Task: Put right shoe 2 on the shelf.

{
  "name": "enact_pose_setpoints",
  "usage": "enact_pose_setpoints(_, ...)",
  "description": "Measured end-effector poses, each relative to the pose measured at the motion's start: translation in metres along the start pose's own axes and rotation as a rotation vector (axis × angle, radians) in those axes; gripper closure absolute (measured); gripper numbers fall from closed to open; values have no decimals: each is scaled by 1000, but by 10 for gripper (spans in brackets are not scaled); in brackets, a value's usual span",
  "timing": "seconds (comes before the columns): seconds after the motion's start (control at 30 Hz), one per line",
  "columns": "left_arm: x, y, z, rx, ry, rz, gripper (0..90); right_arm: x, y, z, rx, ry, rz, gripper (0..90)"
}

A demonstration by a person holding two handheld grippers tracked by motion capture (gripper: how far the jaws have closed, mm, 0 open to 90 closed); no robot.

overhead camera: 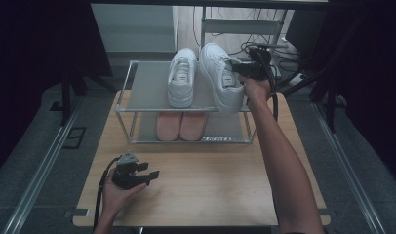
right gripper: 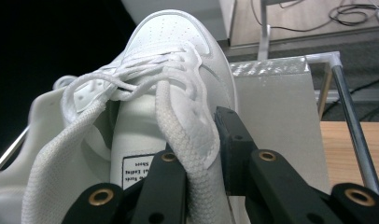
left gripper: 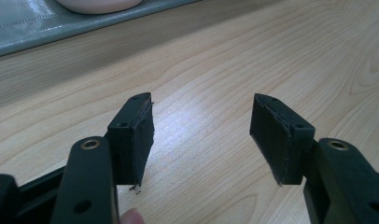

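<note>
My right tool [overhead camera: 240, 68] is clamped on the padded collar of a white sneaker [overhead camera: 220, 78], one jaw inside the opening and one against the outer side, as the right gripper view shows with the shoe [right gripper: 169, 84] rising straight ahead of the jaws. In the high view the sneaker tilts over the right end of the rack's top shelf [overhead camera: 147, 85], its heel hanging past the front rail near my hand; whether the sole rests on the shelf or hangs just above it, I cannot tell. Its mate, a second white sneaker [overhead camera: 182, 78], stands flat on the same shelf just to the left, toe pointing away from me. On the lower shelf a pink pair [overhead camera: 181, 125] sits side by side.

My left tool [overhead camera: 137, 173] lies low over the counter [overhead camera: 210, 185] near the front left corner, jaws spread wide with nothing between them; the left gripper view shows bare wood grain between the pads [left gripper: 131, 140].

By my reading the job is shoes onto the rack, and it is close to finished: one white shoe placed, the other at the shelf but not yet squared up and let go. What is left would be to level it beside its mate and release.

The sneaker's sole and the shelf under it are hidden by the shoe itself, the printed tongue label is too small to read, and the pink shoes' heels are covered by the upper shelf.
</note>
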State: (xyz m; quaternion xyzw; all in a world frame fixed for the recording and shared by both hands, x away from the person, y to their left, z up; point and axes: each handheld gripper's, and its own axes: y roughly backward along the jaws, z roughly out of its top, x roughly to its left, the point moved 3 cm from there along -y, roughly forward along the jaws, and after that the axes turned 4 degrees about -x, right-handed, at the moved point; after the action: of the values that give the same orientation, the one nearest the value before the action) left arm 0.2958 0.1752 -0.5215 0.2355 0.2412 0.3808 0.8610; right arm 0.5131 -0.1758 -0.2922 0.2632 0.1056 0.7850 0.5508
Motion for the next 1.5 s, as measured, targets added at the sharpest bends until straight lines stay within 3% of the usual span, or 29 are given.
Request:
enact_pose_setpoints(0.37, 3, 1, -1, -4, 3, 1, 405, 6, -35, 7, 34, -52, -95, 802)
enact_pose_setpoints(0.6, 5, 2, -2, -6, 9, 0, 405, 6, -54, 6, 44, -88, -128, 795)
enact_pose_setpoints(0.8, 7, 3, -2, -7, 10, 5, 406, 10, -68, 0, 74, -81, -142, 766)
enact_pose_setpoints(0.9, 6, 2, -2, -4, 9, 3, 405, 11, -72, -3, 64, -69, -152, 744)
enact_pose_setpoints(1.07, 6, 2, -2, -3, 7, 3, 405, 10, -71, -3, 69, -76, -111, 646)
enact_pose_setpoints(1.13, 5, 1, -2, -2, 5, 4, 405, 8, -68, -2, 62, -83, -70, 552)
enact_pose_setpoints(1.37, 3, 1, -2, 3, -1, 4, 405, 9, -44, 4, -11, -36, -12, 524)
enact_pose_setpoints(1.5, 3, 1, -2, 2, -1, 7, 405, 6, -24, 5, -28, 4, 22, 578)
